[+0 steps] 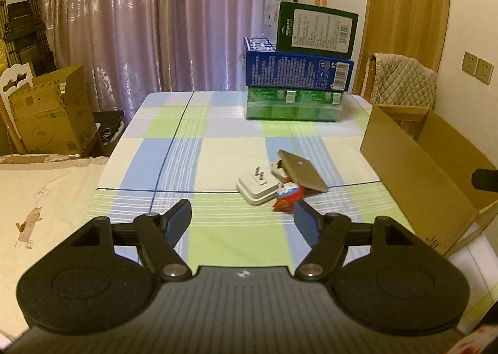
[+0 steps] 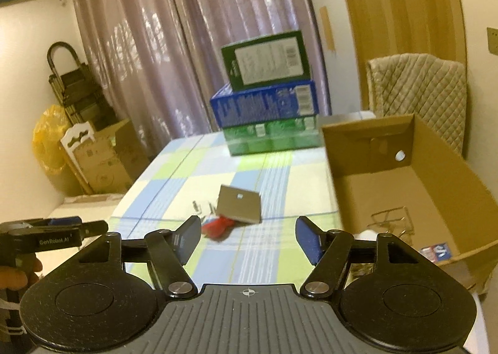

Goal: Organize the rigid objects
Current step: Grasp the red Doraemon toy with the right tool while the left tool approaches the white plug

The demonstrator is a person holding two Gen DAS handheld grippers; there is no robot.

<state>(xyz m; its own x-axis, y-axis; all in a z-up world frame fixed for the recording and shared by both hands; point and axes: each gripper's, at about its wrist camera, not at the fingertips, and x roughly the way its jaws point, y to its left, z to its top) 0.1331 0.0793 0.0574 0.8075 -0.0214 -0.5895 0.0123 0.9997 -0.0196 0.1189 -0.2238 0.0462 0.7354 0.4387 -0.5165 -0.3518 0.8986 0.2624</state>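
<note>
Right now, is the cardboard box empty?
Not empty. The cardboard box is open-topped, and the right wrist view shows wire clips and a small card on its floor.

Purple curtain (image 1: 149, 21) behind; quilted chair (image 1: 404, 80) right; folded ladder (image 1: 25, 27) left.

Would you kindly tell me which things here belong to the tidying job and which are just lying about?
Belonging to the job:
white wall plug
gold flat card box
red snack packet
open brown cardboard box

Just lying about:
stacked green and blue cartons
quilted chair cover
purple curtain
</note>
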